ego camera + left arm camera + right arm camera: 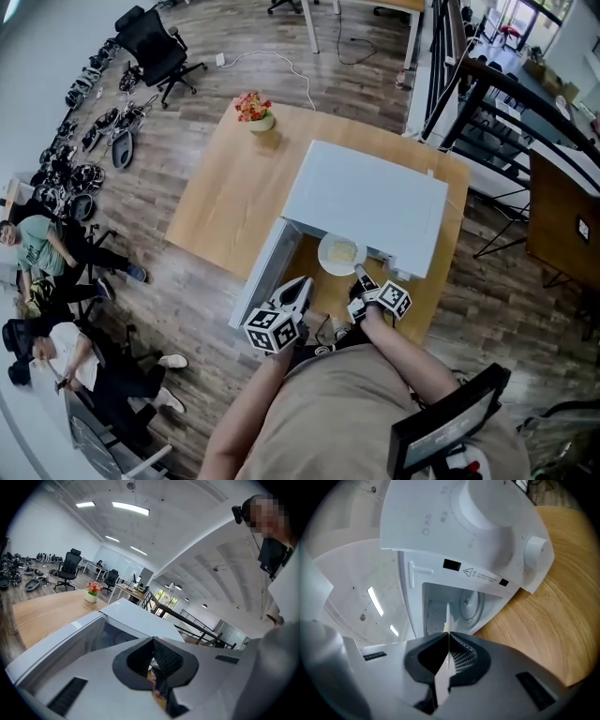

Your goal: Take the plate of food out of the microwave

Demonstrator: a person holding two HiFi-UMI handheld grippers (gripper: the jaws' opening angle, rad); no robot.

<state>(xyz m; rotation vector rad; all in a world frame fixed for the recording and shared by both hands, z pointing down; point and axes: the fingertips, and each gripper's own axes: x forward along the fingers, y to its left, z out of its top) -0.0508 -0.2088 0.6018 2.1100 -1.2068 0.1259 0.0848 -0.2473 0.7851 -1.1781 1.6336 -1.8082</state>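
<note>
The right tongs (449,644) are clamped on the rim of the plate (339,253), which shows edge-on between the pads. A rim pinch like this keeps the tongs clear of the food (343,250). The plate hangs at the mouth of the microwave (375,202), off the turntable and above the wooden surface (225,197). The door (265,272) stands wide to the left, so the way out is free. The left tongs (152,641), closed on nothing, hover beside that door — probably placed to shut it.
</note>
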